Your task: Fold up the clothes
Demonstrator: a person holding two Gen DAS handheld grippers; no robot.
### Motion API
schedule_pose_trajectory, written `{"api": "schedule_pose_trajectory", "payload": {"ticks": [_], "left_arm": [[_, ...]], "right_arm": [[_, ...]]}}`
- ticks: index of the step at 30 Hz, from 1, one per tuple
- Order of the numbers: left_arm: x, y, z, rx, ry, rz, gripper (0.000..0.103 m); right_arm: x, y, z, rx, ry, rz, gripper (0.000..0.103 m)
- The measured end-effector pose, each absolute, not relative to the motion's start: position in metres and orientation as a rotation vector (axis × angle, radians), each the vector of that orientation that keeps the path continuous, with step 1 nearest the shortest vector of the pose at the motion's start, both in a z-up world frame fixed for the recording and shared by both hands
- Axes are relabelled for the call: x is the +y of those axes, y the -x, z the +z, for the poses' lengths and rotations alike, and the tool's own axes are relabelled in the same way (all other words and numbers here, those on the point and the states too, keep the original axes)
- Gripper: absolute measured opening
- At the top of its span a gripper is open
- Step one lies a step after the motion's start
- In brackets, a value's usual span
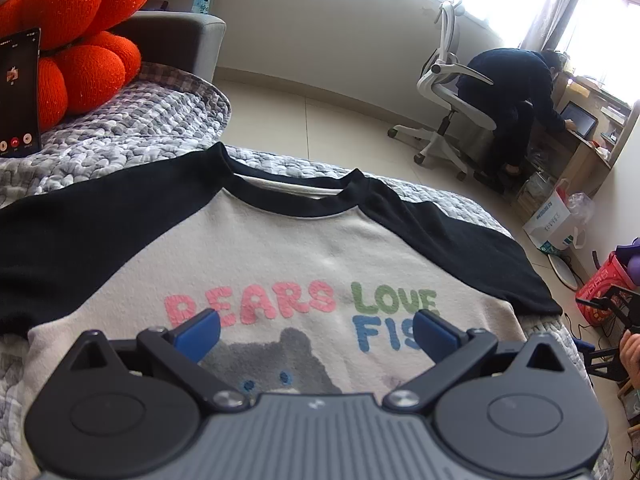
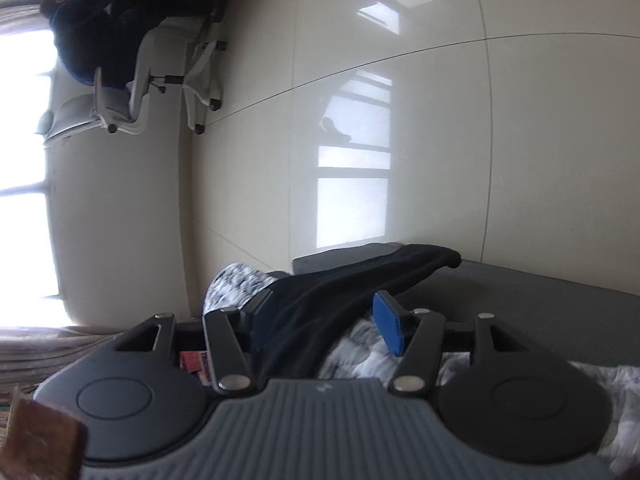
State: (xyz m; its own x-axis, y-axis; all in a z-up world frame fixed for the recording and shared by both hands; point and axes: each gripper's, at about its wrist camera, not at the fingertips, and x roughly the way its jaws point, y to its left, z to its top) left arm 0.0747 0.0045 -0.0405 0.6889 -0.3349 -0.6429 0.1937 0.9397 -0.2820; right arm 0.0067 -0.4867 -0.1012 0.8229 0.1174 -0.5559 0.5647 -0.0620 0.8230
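Raglan shirt [image 1: 304, 248] lies flat, collar toward the bed's far edge; soft, light, floppy. Left gripper [image 1: 316, 334] hovers wide open, empty. Right gripper [image 2: 326, 322] gapes around the black sleeve [image 2: 360, 280], unpinched – best taken at that cuff

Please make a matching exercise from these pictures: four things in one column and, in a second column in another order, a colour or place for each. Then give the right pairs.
Things:
1. sleeves of the shirt
2. knitted cushion
3. phone
4. office chair

Colour or place:
A. orange
B. leaning upright against the cushion, screen lit
C. black
D. white, on the tiled floor near the desk

Right pairs: 1-C, 2-A, 3-B, 4-D
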Motion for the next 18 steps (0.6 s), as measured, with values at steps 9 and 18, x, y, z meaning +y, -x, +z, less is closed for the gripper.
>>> {"api": "schedule_pose_trajectory", "payload": {"ticks": [9, 18], "left_arm": [[0.002, -0.074, -0.043, 0.77, 0.2, -0.302, 0.102], [-0.001, -0.076, -0.046, 0.781, 0.188, -0.304, 0.102]], "right_arm": [[-0.464, -0.02, -0.103, 0.617, -1.683, -0.258, 0.054], [-0.47, -0.037, -0.116, 0.547, -1.675, -0.293, 0.035]]}}
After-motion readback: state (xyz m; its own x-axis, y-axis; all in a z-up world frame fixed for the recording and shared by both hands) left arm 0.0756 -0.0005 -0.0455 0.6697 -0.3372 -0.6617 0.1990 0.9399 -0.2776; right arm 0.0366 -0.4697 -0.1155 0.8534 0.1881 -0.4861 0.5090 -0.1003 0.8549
